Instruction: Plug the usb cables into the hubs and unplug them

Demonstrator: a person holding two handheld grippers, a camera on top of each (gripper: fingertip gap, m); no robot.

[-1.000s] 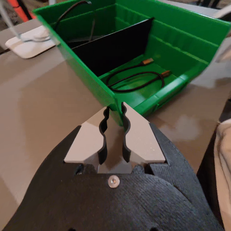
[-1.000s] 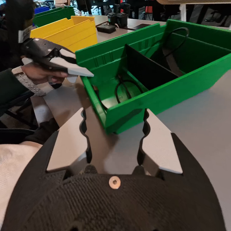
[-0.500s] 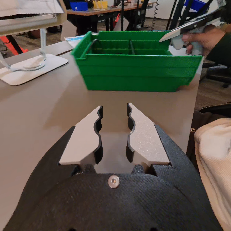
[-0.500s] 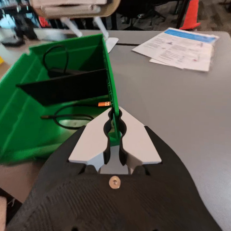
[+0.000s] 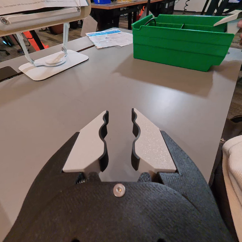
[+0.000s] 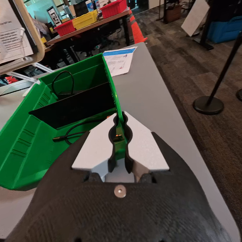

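Item: my left gripper (image 5: 119,111), grey-faced fingers on a black printed body, jaws parted with nothing between them, hung over the bare middle of the grey tabletop (image 5: 91,94).

Item: my right gripper (image 6: 120,114), same make, jaws drawn narrow and pinched on the near right wall of the green plastic bin (image 6: 26,137), one finger inside the wall and one outside.

Item: the green bin stood toward the tabletop's far right corner, well apart from my left gripper. A black divider panel (image 6: 78,103) split it crosswise.

Item: a black usb cable with an orange-and-metal plug (image 6: 73,134) lay coiled on the bin floor in the near compartment, its plug end just beside the clamped wall. A second black looped cable (image 6: 62,81) rose from the far compartment; I could not tell what it joined.

Item: a white stand base (image 5: 55,64) at the tabletop's far left edge; printed paper sheets (image 5: 110,38) at the far edge.
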